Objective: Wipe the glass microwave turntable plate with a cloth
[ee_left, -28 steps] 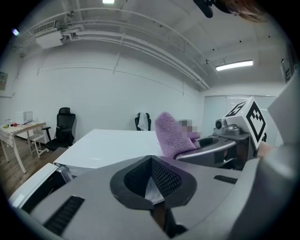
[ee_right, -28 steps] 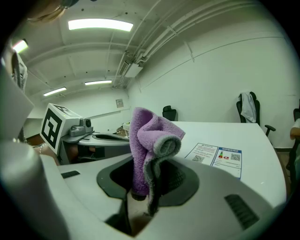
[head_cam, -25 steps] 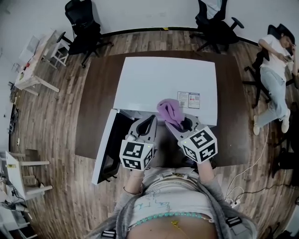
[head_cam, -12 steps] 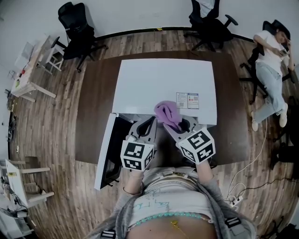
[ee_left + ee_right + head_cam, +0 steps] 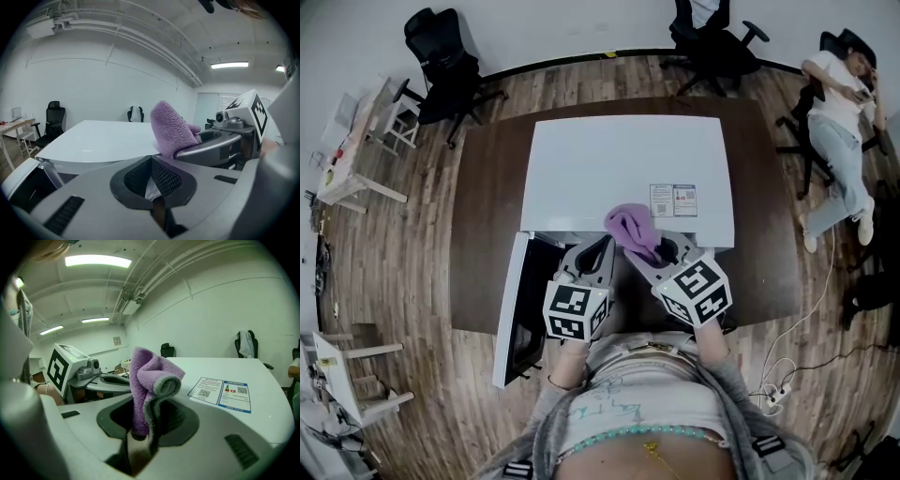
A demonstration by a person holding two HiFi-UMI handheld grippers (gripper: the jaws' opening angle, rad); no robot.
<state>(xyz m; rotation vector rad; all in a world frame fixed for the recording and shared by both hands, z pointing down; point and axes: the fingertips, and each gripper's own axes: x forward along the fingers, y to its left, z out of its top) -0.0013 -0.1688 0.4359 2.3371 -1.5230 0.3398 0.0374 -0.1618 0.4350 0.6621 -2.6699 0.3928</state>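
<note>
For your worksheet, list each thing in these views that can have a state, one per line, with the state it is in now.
white microwave door: swung open, hanging off the oven's front corner.
purple fleecy cloth: bunched up, clamped at its lower end, standing up out of the jaws.
right gripper: jaws shut on the purple fleecy cloth.
left gripper: jaws shut, holding nothing.

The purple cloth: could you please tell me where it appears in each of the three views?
Head view: purple cloth just above centre, at the tip of the right gripper.
Left gripper view: right of centre, standing above the right gripper.
Right gripper view: centre, clamped between the jaws.
Shared landmark: the white microwave top, seen in all three.
</note>
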